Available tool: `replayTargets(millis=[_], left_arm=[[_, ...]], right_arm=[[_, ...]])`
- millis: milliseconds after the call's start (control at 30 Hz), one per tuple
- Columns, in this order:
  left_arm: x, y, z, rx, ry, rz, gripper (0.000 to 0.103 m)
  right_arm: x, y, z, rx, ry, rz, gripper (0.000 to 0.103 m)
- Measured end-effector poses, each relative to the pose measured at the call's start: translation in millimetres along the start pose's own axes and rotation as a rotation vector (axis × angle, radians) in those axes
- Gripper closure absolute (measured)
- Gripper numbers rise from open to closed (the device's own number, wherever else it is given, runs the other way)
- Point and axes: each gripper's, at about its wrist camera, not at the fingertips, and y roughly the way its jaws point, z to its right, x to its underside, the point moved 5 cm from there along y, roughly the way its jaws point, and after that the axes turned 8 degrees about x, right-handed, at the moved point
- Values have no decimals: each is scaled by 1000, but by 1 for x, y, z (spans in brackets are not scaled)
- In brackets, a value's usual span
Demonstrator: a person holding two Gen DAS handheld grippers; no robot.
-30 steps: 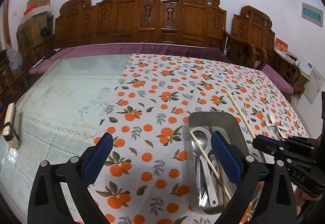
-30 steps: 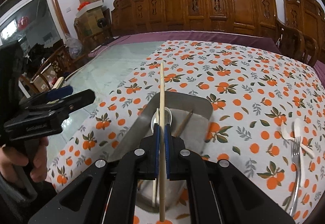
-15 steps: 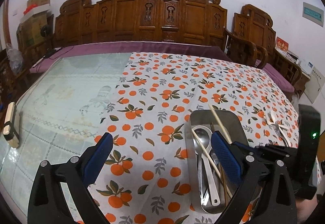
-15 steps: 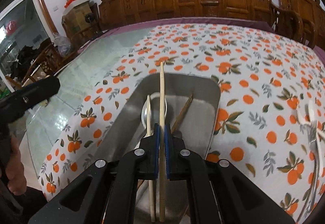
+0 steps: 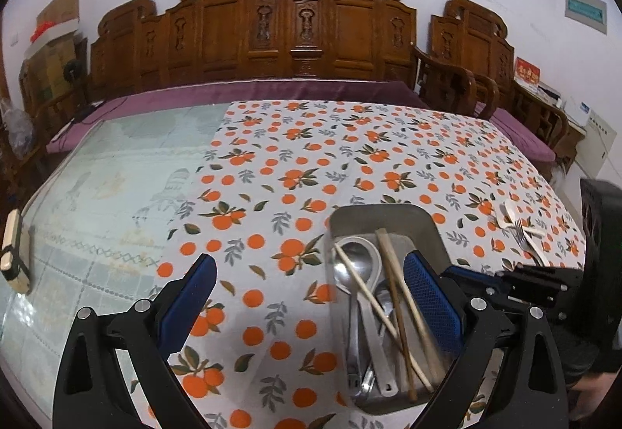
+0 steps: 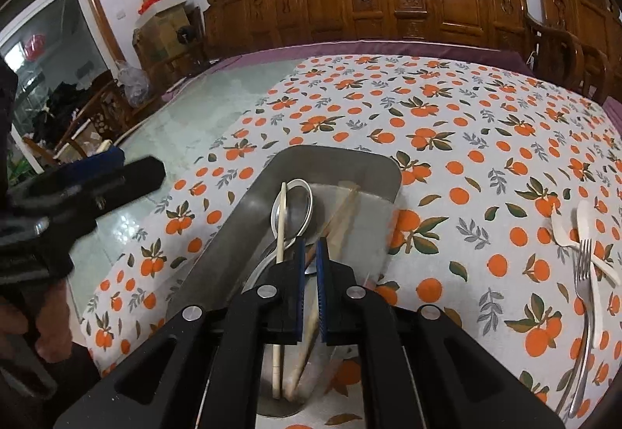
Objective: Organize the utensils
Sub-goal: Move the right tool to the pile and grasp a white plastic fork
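Observation:
A metal tray (image 5: 373, 219) (image 6: 338, 160) on the orange-print cloth holds spoons (image 5: 355, 261) (image 6: 299, 207), a pale chopstick (image 5: 361, 287) (image 6: 280, 219) and a dark one (image 5: 400, 324). My right gripper (image 6: 310, 246) hangs low over the tray's near end. It is shut on another pale chopstick (image 6: 342, 219) (image 5: 392, 265), which slants down into the tray and looks blurred. My left gripper (image 5: 309, 261) is open and holds nothing, above the cloth just left of the tray. A fork (image 6: 581, 312) and white plastic spoons (image 6: 583, 219) (image 5: 521, 230) lie on the cloth to the right.
Bare glass tabletop (image 5: 97, 195) lies left of the cloth, with a small wood-and-black object (image 5: 15, 254) at its left edge. Carved wooden benches (image 5: 291, 40) with purple cushions line the far side. A hand (image 6: 50, 312) holds the left gripper's handle.
My right gripper has sunk toward the tray with the chopstick, whose far end has swung right and down into the tray. The left gripper has shifted a little and stays open.

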Motion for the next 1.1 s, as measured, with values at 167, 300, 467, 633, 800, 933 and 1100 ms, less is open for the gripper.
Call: replayTargets(millis=[167,300,467,633,800,933,1100], left_arm=[[2,3,9,2,12,-5,10],[3,3,17,7,24,-6,10],[4,4,36,30,37,-1,10],[9,8,59,57,57,-8,10],[17,13,85,83,83,-15,10],[22,14,103,104,102,-11,10],[28,18,121,117,131,-13,10]], right_arm=[[-2,-9,5,1,-22,22,96],[-3,-30,25,43,-42,59,96],[0,-58,67,123,-66,84,85],[9,-72,111,203,-71,80,78],[25,-81,161,274,-57,63,69],[37,-81,198,322,-19,50,67],[52,-67,240,344,54,19,66]])
